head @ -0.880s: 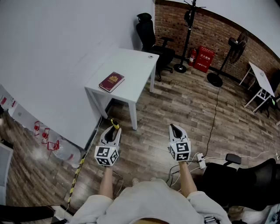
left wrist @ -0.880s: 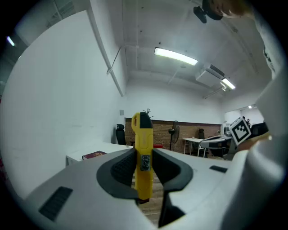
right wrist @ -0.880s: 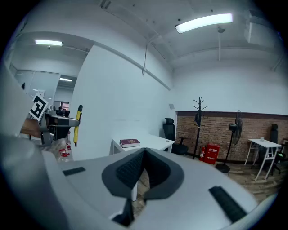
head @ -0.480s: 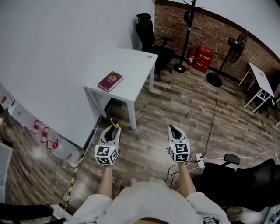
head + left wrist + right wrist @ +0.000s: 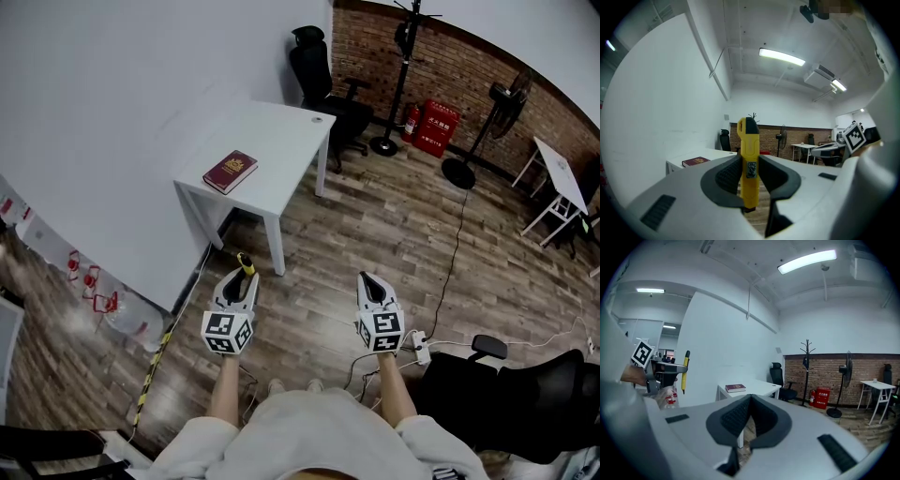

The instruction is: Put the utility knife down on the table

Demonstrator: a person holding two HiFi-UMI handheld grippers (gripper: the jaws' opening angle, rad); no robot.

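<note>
1. Left gripper (image 5: 240, 281): jaws pinch the utility knife (image 5: 749, 159) by its yellow body. The knife's long axis stands upright across the pads, black end on top. It is held above the floor and is not yet over the table.
2. Table (image 5: 281, 141): ahead of the left gripper and a little to its left, well apart. Its near edge faces the person. The left hand is nearer to it than the right.
3. Right gripper (image 5: 372, 286): pads pressed together with nothing between them. It is held level beside the left one, out of the path.
4. Tabletop: a red book (image 5: 231, 172) lies by the near edge, toward the left corner. The middle and the far half look bare, so that seems the better place to set the knife down.
5. Around: an office chair (image 5: 319, 70) stands beyond the far edge and a power strip (image 5: 419, 349) lies on the floor at right. Nothing stands between knife and table.
</note>
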